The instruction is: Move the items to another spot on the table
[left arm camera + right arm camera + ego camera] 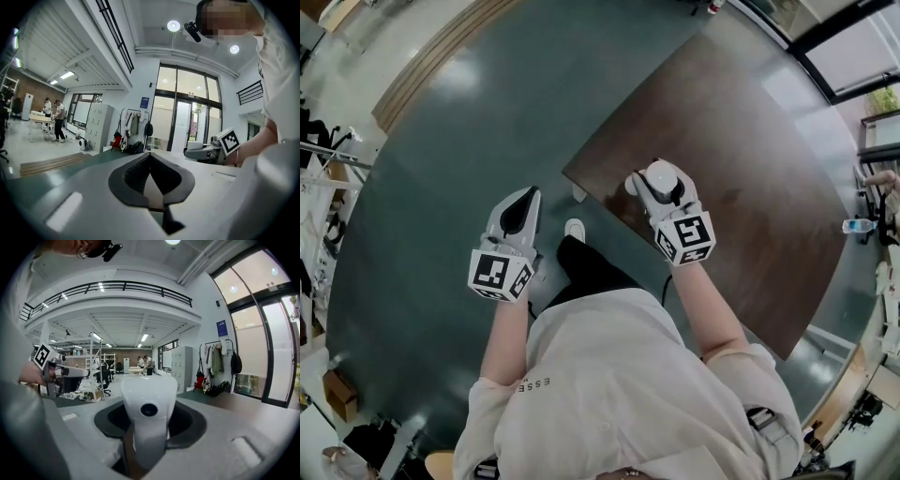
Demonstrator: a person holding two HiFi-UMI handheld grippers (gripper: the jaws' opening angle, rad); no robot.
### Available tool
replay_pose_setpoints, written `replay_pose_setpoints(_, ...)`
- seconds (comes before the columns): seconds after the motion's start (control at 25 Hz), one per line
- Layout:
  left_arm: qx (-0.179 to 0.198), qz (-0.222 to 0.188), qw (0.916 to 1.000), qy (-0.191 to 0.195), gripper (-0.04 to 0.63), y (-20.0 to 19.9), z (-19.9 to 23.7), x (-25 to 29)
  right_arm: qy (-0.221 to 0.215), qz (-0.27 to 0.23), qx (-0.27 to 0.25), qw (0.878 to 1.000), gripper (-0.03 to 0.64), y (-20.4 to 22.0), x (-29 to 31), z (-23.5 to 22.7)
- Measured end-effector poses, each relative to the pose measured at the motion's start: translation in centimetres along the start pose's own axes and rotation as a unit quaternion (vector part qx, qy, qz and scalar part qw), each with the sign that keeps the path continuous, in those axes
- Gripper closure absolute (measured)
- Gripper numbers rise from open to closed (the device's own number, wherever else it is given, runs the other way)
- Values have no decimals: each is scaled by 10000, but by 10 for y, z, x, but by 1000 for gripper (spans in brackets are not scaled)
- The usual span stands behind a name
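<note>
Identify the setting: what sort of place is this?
Likely a large lab or workshop hall: tall grey metal lockers, a black-railed mezzanine walkway overhead, and people at a pale workbench in the background.

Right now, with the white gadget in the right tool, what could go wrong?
1. The white gadget is smooth, and the right tool seems to grip only its lower part, so it may slip or tilt.
2. It hangs near the table edge; set down there, it could fall to the floor.
3. The left tool is shut and held off the table, too far to steady it.
</note>
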State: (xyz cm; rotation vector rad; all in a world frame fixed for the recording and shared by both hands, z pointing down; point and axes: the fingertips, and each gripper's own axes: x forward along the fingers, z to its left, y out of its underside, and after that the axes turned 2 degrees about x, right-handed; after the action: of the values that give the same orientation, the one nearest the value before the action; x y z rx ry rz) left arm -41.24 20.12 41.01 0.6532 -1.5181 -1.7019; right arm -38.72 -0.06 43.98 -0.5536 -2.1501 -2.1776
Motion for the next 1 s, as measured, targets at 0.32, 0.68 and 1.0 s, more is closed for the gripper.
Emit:
replay_pose_setpoints(0.32,50,133,9998,172,581,-11,40,53,249,124,171,9995,439,9,67,-37)
replay_pose_setpoints(0.68,127,306,9989,346,581,-9,72,105,415,104,25,9991,439,20,114,-68)
replay_pose_setpoints(1.0,169,375,9970,657,581,-10,79,129,626,39,295,9976,439,24,123,-70)
